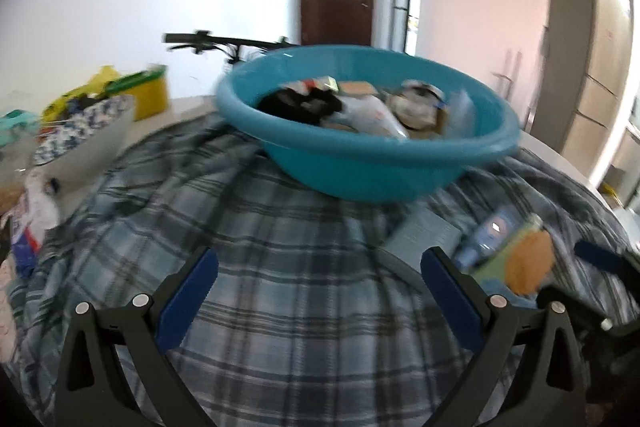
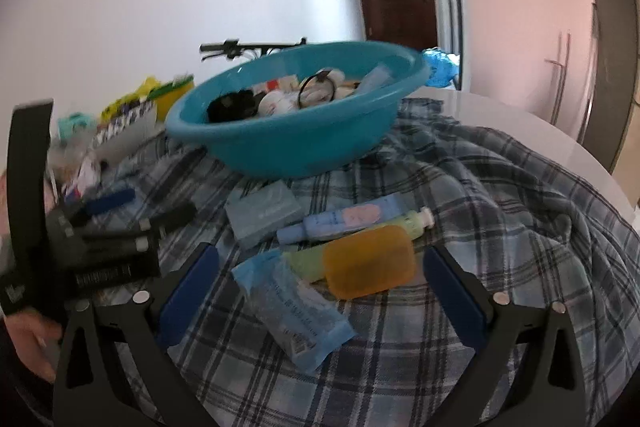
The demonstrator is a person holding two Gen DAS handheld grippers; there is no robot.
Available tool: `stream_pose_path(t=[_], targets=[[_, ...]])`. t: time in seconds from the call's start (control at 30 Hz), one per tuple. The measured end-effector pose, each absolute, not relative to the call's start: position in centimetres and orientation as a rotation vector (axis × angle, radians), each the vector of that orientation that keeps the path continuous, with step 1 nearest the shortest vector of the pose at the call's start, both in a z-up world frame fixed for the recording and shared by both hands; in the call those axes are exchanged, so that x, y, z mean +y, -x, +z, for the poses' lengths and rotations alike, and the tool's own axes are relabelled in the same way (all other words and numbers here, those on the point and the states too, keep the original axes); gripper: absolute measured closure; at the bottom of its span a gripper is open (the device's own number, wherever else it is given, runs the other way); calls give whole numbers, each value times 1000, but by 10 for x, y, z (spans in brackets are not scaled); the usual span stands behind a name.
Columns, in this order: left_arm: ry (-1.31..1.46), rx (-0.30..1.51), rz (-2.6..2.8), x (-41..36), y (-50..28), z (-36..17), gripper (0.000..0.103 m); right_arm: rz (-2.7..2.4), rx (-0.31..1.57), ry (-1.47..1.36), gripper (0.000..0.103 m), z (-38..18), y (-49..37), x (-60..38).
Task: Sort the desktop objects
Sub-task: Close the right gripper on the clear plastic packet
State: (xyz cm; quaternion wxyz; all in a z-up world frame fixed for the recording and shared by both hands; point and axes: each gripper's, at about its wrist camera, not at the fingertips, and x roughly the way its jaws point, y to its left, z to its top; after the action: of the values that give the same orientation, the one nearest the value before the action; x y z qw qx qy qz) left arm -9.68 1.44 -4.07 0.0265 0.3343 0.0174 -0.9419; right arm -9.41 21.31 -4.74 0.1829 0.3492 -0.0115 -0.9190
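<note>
**Loose toiletries awaiting the basin**

Orange soap bar (image 2: 369,261): just ahead of the right tongs (image 2: 320,279), nearer their right finger. Probably firm and slick; best taken across its short sides. It lies on a green tube (image 2: 404,229), with a blue tube (image 2: 340,221) behind. Blue wipes packet (image 2: 294,301): between the fingers, soft, likely to crumple. Grey box (image 2: 262,213): further ahead. Teal basin (image 2: 296,115): beyond, already part filled. Checked cloth (image 2: 500,195): rumpled, may snag. Left tongs (image 1: 318,287): spread wide, empty; the right likewise.
</note>
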Motion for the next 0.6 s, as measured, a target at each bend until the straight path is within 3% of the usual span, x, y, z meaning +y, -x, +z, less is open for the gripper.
stream_pose_path(t=[0.13,0.3,0.47,0.53,0.6], targets=[[-1025,86,-2923,9,95,-38,0,-2587,87,-1068,19,-58,97,201],[-1060,25,-2937,19,94,-42,0,-2539,149,-1100,21,-67,97,191],[-1073,23,-2948,21,95,-43,0,-2502,204,-1160,43,-76,100,183],[-1081,37,-2942,19,97,-44,0,-2481,159,-1157,68,-75,101,185],[-1087,41,-2937,19,97,-45,0,-2516,109,-1118,71,-69,100,193]])
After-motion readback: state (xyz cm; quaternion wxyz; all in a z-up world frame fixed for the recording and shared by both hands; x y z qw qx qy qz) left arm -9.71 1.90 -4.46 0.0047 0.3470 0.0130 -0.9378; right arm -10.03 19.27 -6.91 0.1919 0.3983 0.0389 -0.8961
